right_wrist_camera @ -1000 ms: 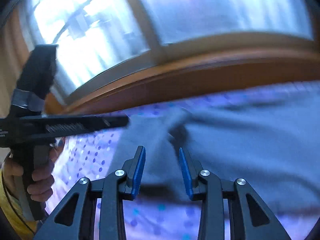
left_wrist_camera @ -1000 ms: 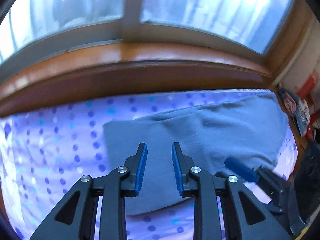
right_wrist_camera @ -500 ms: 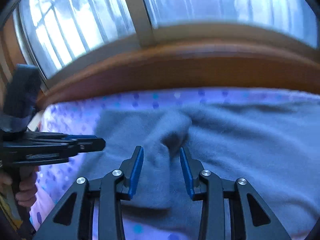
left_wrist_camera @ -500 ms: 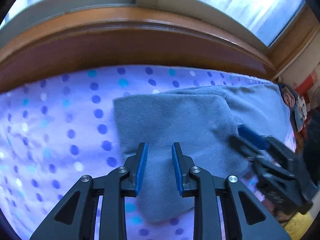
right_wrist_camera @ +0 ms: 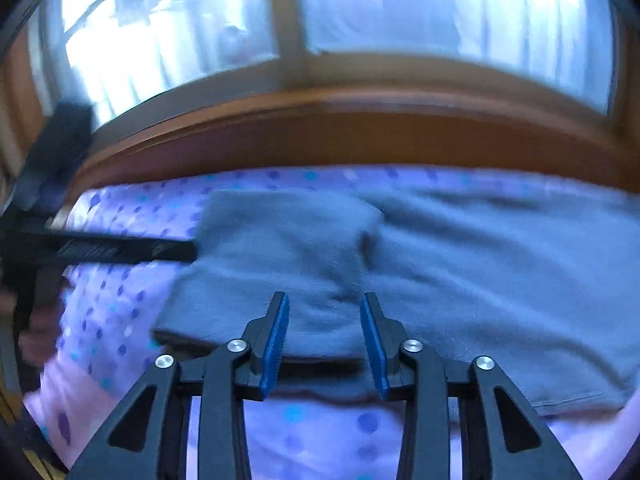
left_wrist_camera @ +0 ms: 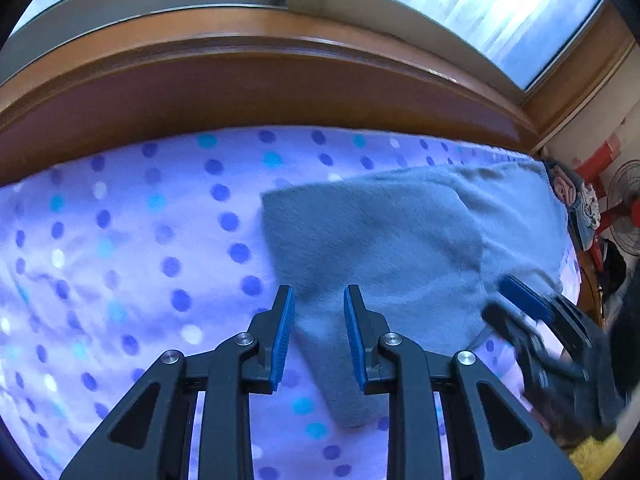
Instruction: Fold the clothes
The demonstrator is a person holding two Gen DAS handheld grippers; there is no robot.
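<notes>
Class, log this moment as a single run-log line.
left gripper: open, over garment edge | right gripper: open | grey garment: partly folded, flat on dotted sheet

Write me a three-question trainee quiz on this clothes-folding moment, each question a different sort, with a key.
1. True or false: the left tongs are clamped on the grey fleece garment.
2. Multiple choice: the garment lies on A) a bare wooden floor B) a lilac bedsheet with blue polka dots C) a glass table.
3. Fill in: behind the bed runs a brown wooden ____ below the window.

Key: 1 false, both the left and the right tongs are open above the cloth; 2 B; 3 ledge.
</notes>
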